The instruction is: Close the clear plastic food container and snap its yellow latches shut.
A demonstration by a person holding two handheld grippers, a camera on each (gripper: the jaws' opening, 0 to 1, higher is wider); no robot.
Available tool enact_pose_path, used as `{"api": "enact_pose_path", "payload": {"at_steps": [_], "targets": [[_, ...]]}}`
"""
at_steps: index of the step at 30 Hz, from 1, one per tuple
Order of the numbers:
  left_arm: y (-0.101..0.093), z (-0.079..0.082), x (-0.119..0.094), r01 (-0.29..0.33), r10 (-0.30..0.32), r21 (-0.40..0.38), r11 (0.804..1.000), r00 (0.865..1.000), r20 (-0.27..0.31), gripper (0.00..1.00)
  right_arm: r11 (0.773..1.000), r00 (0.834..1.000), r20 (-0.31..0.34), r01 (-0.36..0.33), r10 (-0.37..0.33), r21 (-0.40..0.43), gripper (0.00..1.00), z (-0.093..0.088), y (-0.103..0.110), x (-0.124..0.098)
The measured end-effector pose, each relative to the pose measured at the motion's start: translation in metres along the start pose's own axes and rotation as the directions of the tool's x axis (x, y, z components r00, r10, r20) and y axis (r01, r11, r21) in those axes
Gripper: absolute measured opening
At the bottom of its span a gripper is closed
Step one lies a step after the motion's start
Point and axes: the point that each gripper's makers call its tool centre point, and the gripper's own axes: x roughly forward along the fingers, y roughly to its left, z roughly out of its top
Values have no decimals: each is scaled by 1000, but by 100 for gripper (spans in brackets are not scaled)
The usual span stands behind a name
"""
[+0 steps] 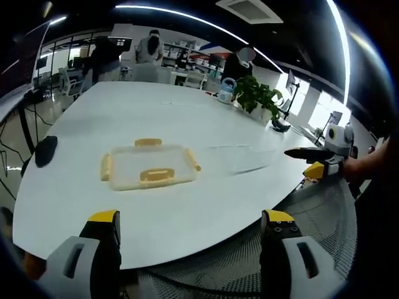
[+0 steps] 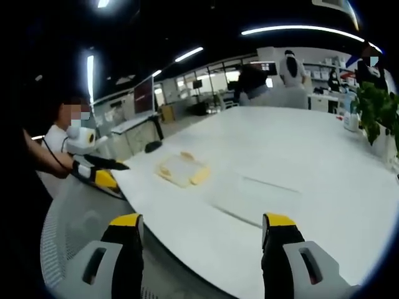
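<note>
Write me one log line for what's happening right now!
stage: before contact | container: on white table, lid on | left gripper: open, empty | right gripper: open, empty

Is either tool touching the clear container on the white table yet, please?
No, the container lies alone on the table, with the left tool well short of it.

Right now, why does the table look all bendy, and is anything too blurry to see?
In the left gripper view the fisheye lens curves the white table, and ceiling strip lights bend too; the container looks fairly sharp. In the right gripper view the container is small and soft, and the room's edges go dark.
</note>
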Motion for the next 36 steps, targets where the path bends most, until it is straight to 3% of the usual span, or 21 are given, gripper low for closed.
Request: {"api": "enact_pose_path", "payload": {"at_steps": [12,24,36], "targets": [[1,6,1,29,-28,57,998,999,-23,92,998,994,85,-61,62,-19,74,28,3,4],[-7,8,1,18,-17,38,999,1000,-22,94,991,986,96,-129,133,-39,76,39,3,10],[4,16,-2,-3,5,59,998,999,-32,94,977,976,82,-193,200,-91,78,51,20,27]]}}
